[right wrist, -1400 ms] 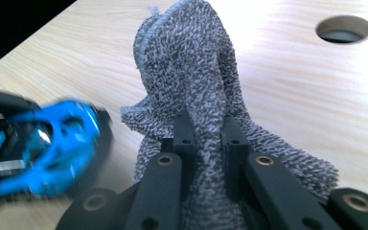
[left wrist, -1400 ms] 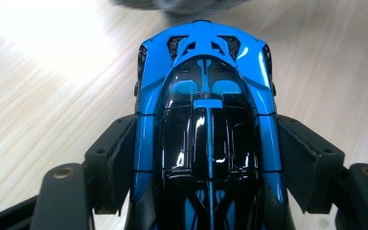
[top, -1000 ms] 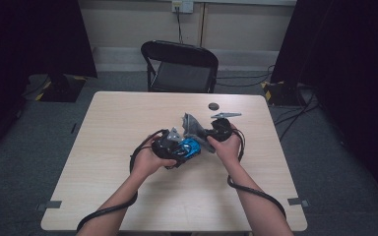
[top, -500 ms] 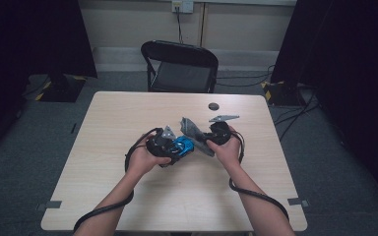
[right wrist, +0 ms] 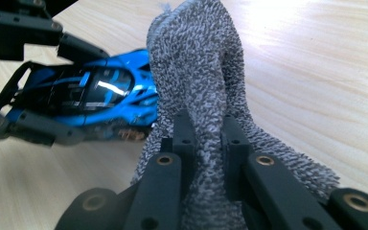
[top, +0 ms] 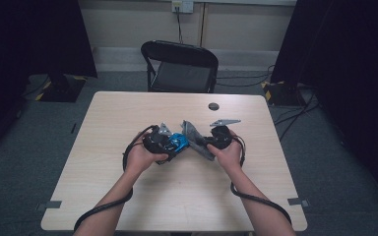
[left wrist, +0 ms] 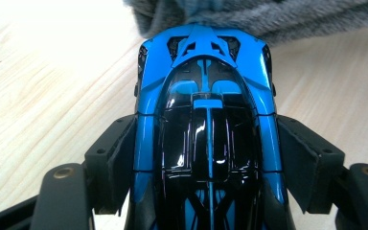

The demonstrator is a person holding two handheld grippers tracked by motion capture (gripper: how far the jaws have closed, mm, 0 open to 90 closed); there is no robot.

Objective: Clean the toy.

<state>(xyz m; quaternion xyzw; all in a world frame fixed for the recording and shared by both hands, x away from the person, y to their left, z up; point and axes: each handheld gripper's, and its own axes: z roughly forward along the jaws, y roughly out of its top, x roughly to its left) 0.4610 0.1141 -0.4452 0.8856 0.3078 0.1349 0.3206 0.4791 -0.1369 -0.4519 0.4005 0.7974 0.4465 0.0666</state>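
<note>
Grey terry cloth (right wrist: 199, 72) was bunched in the right claw (right wrist: 205, 139), jaws pinching it tight, its free end pressed against the tail of the blue toy car (left wrist: 206, 120). That car sat clamped by its sides in the left claw (left wrist: 206, 158), low over the middle of the counter (top: 128, 196). Best bet, I figured: hold the car dead steady and wipe with short light strokes so the cloth wouldn't snag those rear vents.

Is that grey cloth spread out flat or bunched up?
Bunched up. The right claw pinches the grey cloth into a gathered ridge that stands up against the blue toy car.
</note>
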